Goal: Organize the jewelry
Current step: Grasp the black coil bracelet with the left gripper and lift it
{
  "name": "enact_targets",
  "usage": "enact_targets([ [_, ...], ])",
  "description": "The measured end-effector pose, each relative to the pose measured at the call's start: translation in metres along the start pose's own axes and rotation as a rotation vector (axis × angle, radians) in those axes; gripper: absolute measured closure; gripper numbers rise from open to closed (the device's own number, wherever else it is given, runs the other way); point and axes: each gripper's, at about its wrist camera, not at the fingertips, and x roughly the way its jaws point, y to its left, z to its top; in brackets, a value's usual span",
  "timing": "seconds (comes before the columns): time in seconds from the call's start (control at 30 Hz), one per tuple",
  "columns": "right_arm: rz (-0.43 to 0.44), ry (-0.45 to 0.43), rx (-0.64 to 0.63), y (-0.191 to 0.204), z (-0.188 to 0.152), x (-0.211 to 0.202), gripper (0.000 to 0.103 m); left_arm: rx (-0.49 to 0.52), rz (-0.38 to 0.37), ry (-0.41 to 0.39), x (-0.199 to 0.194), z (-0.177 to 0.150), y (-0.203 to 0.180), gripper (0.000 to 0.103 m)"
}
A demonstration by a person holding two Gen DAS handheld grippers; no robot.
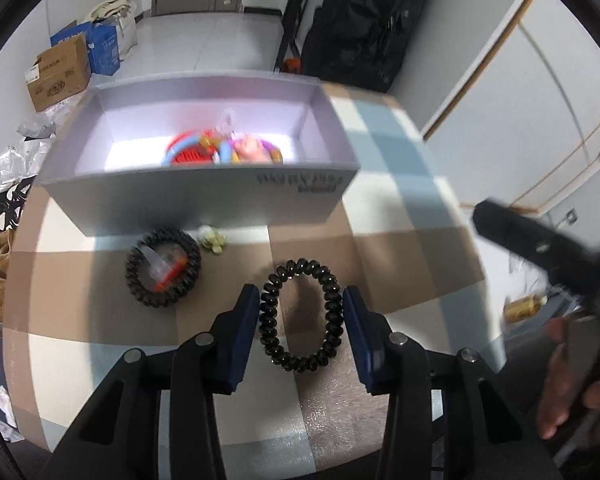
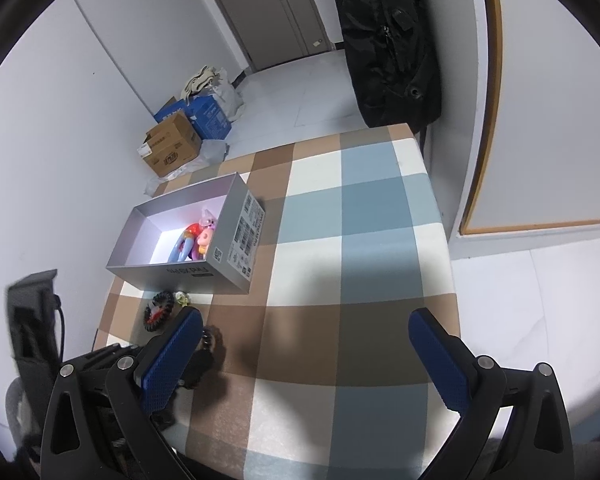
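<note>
The left tongs (image 1: 300, 320) stood partly closed, pads pressed against a black coil hair tie (image 1: 300, 316) between them; the right tongs (image 2: 304, 356) gaped wide, empty.

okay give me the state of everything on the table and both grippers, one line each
left gripper: closed on the black spiral hair tie
black spiral hair tie: squeezed into an oval between the pads
second spiral hair tie: lying flat before the box, a small item inside its ring
grey box: open, colourful pieces inside
small flower piece: loose beside the box
right gripper: open, empty
</note>
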Motion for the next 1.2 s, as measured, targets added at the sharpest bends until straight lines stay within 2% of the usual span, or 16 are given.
enact_targets([
  [0.1, -0.003, -0.005, 0.007, 0.0, 0.003, 0.001, 0.0, -0.038, -0.072, -0.058, -0.021, 0.006, 0.007, 0.066],
  [0.3, 0.011, 0.014, 0.006, 0.007, 0.003, 0.01, 0.0, -0.091, -0.133, -0.189, -0.061, 0.021, 0.028, 0.066],
  [0.5, 0.039, 0.02, -0.037, 0.026, 0.005, 0.019, 0.0, -0.185, -0.096, -0.311, -0.095, 0.028, 0.072, 0.066],
  [0.6, 0.078, 0.034, -0.08, 0.044, 0.004, 0.025, 0.0, -0.245, -0.08, -0.344, -0.101, 0.032, 0.089, 0.066],
  [0.73, 0.13, 0.058, -0.149, 0.071, -0.002, 0.035, 0.004, -0.316, -0.098, -0.343, -0.095, 0.032, 0.104, 0.066],
  [0.87, 0.196, 0.083, -0.208, 0.095, -0.008, 0.043, 0.014, -0.34, -0.101, -0.317, -0.088, 0.03, 0.113, 0.066],
  [0.93, 0.224, 0.1, -0.232, 0.107, -0.011, 0.049, 0.015, -0.347, -0.108, -0.302, -0.086, 0.031, 0.116, 0.066],
  [1.07, 0.256, 0.169, -0.241, 0.124, -0.017, 0.07, 0.033, -0.356, -0.126, -0.286, -0.088, 0.03, 0.123, 0.066],
  [1.17, 0.258, 0.205, -0.21, 0.127, -0.019, 0.087, 0.043, -0.363, -0.135, -0.283, -0.09, 0.03, 0.127, 0.066],
  [1.2, 0.26, 0.213, -0.192, 0.127, -0.019, 0.09, 0.043, -0.365, -0.139, -0.281, -0.09, 0.03, 0.128, 0.066],
])
